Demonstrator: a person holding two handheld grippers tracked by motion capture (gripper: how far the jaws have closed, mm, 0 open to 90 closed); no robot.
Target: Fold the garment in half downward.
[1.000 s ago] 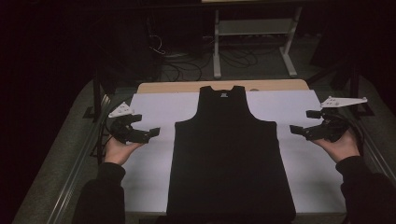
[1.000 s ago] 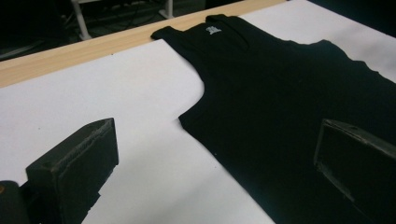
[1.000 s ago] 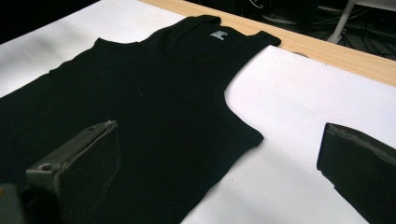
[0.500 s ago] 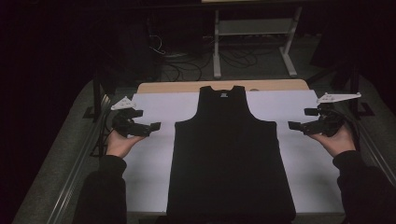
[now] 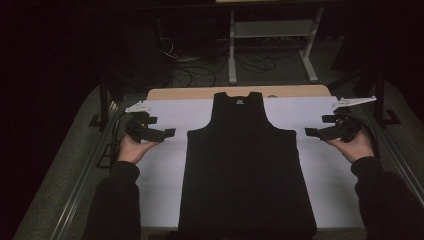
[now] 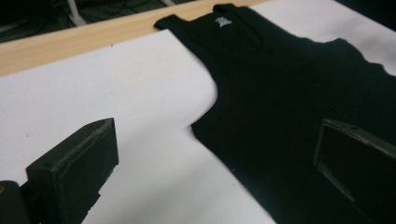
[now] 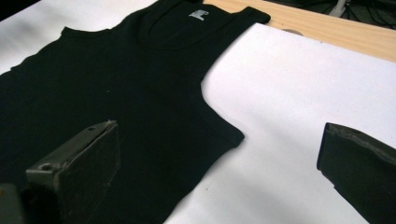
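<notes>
no readable text anywhere. the only marking was a small white label patch inside the neckline of the black tank top. it showed in the high view and in both gripper views, but the print on it was too small and blurred to make out as letters, a brand or a size. nothing legible on the white sheet under the top, nor on the wooden table edge beyond it.

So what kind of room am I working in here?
Probably a lab or recording workspace: a black tank top lies flat on a white-covered table, with loose cables and a metal stand on the floor behind.
</notes>
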